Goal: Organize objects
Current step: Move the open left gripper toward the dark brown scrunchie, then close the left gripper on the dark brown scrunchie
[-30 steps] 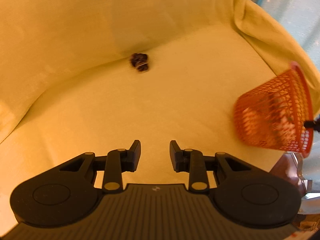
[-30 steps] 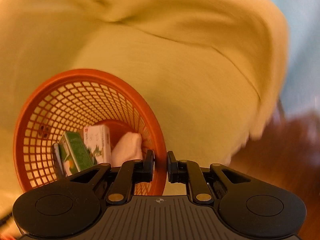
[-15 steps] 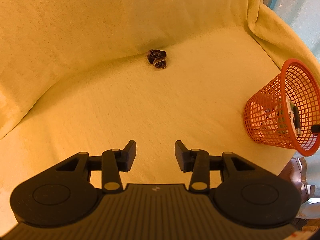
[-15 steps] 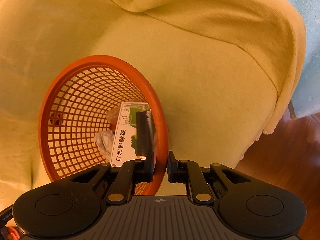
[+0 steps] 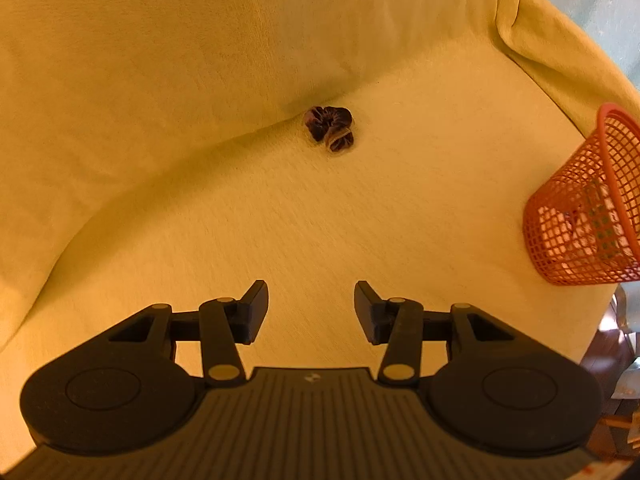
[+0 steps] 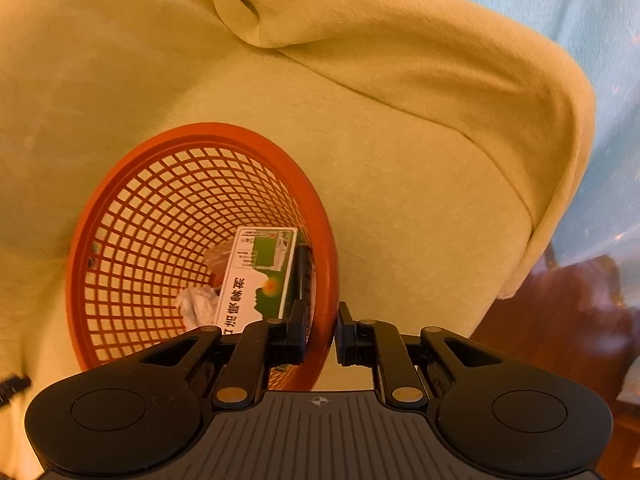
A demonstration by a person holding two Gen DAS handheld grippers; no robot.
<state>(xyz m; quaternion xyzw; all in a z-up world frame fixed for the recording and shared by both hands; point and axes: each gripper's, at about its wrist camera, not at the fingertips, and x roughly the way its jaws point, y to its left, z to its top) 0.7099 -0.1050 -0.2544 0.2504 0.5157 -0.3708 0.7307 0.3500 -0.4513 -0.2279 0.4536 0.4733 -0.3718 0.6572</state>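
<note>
A yellow cover drapes the sofa; at far right, pale blue wall (faintly starred) and dark wooden floor.

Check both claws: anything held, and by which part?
Right claw is shut on the orange mesh basket, pinching its rim at the near edge. Left claw is open and empty; the dark scrunchie lies apart on the yellow cover.

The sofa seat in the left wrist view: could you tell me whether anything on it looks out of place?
Yes: a dark scrunchie lies alone at the seat's back crease, apart from the orange basket that already holds items. The left gripper is open, facing it.
</note>
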